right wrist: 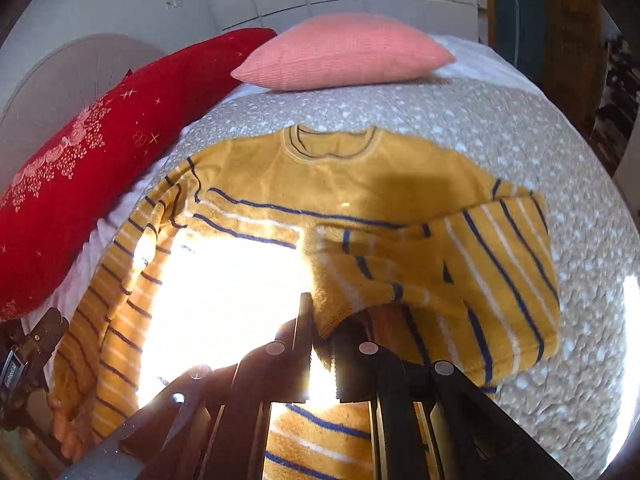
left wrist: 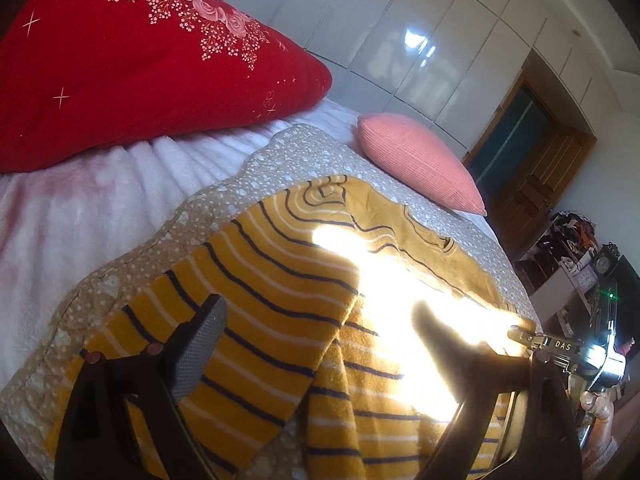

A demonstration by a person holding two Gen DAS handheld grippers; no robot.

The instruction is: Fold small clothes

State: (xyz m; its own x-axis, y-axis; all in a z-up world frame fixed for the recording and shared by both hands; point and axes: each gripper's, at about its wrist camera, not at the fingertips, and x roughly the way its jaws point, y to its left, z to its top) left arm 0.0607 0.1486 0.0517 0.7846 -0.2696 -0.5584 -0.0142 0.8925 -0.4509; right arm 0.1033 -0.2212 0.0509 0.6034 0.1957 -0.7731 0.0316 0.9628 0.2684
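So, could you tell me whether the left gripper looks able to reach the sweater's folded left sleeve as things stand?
Probably yes. The left gripper is open right above the yellow striped sweater, and nothing lies between its fingers and the folded sleeve.
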